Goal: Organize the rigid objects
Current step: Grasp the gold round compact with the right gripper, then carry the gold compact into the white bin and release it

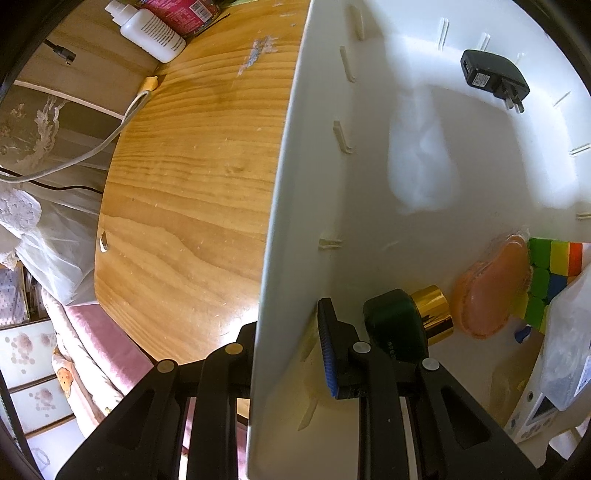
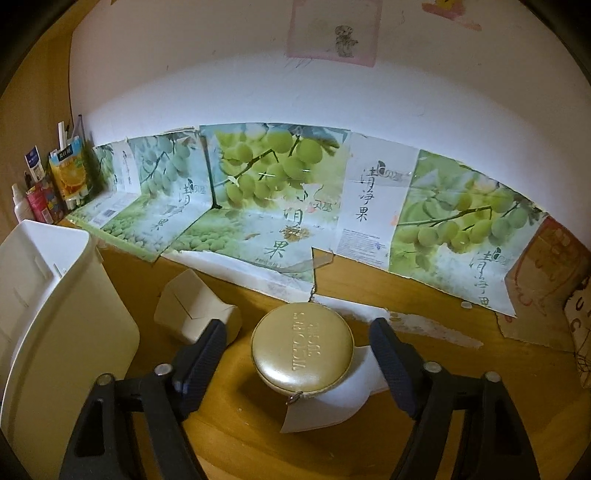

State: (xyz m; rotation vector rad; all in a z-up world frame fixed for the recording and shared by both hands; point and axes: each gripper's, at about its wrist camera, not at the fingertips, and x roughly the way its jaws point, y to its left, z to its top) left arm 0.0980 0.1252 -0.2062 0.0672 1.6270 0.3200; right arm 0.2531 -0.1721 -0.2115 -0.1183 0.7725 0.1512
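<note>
Left tongs [image 1: 286, 347]: closed over the near wall of the white storage bin [image 1: 280, 206], one finger outside, the blue-padded finger [image 1: 328, 354] inside; they seem to steady the bin.
Left wrist view, bin contents: black USB charger [image 1: 493, 79] at the far end; nearer, a dark green bottle with a gold collar [image 1: 406, 325], an orange oval piece [image 1: 491, 291] and a colour cube [image 1: 550, 273] lying close together.
Left wrist view, only here: inside of the bin, plus a white squeeze bottle [image 1: 151, 35] at the far edge of the wooden tabletop [image 1: 192, 192].
Right tongs [image 2: 295, 354]: wide open, holding nothing, fingers either side of the round gold tin [image 2: 302, 349] without touching it.
Gold tin, place: on the tabletop, partly over a white sheet of paper [image 2: 325, 406], outside the bin.
Gold tin, handling: likely rigid, light, with a smooth domed lid that could slip; take it across the side rim, low.
Right wrist view, only here: the tin, a small cream carton [image 2: 195, 314], grape-printed cardboard [image 2: 266, 192] along the wall.
</note>
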